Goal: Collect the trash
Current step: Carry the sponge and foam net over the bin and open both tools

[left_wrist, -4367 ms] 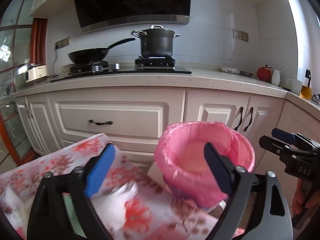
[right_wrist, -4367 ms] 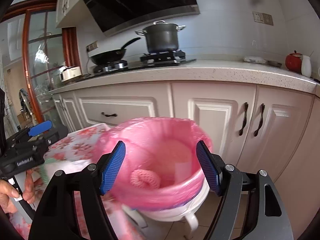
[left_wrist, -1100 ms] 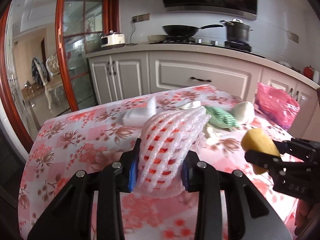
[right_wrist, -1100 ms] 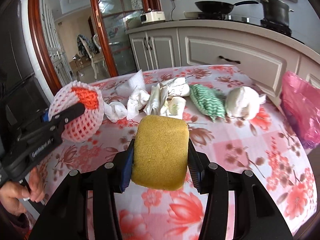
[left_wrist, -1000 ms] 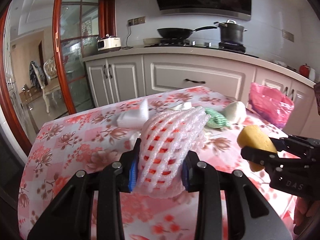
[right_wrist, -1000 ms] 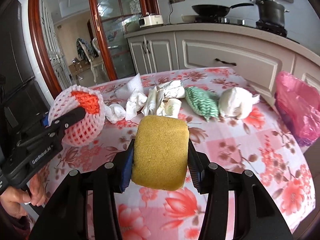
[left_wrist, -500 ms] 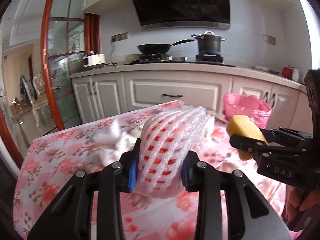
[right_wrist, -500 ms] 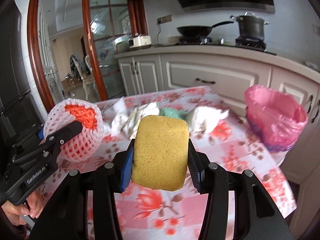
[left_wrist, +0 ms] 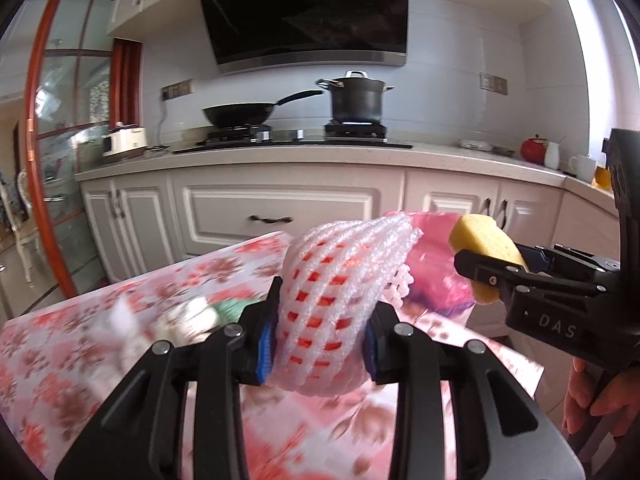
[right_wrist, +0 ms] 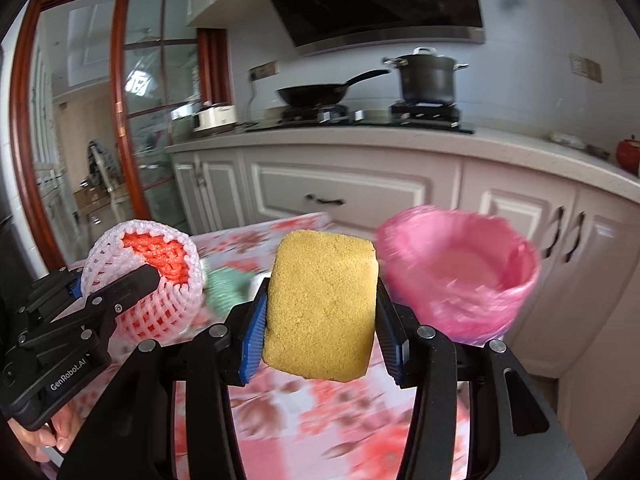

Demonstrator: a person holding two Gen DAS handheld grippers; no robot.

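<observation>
Right wrist view: nearest the lens, a yellow sponge [right_wrist: 320, 308] is pinched between the blue pads of the right claw [right_wrist: 320, 312], which is closed onto its two sides, clear of the flowered desk [right_wrist: 280, 420]. To the left, a foam fruit net [right_wrist: 148, 280] with an orange lining is clamped in the left claw [left_wrist: 320, 320], closed around its middle. Both items are judged to be in transit, neither yet released. Just beyond the sponge, past the desk's far edge, the pink-lined trash bin [right_wrist: 460, 276] is seen open-mouthed; its contents cannot be made out through the blur. Two drops into it therefore remain. Further back on the desk, a green cloth [right_wrist: 224, 284] and blurred white scraps [left_wrist: 184, 316] are left lying, so more collecting is judged outstanding. Behind stand the cabinets and stove.
</observation>
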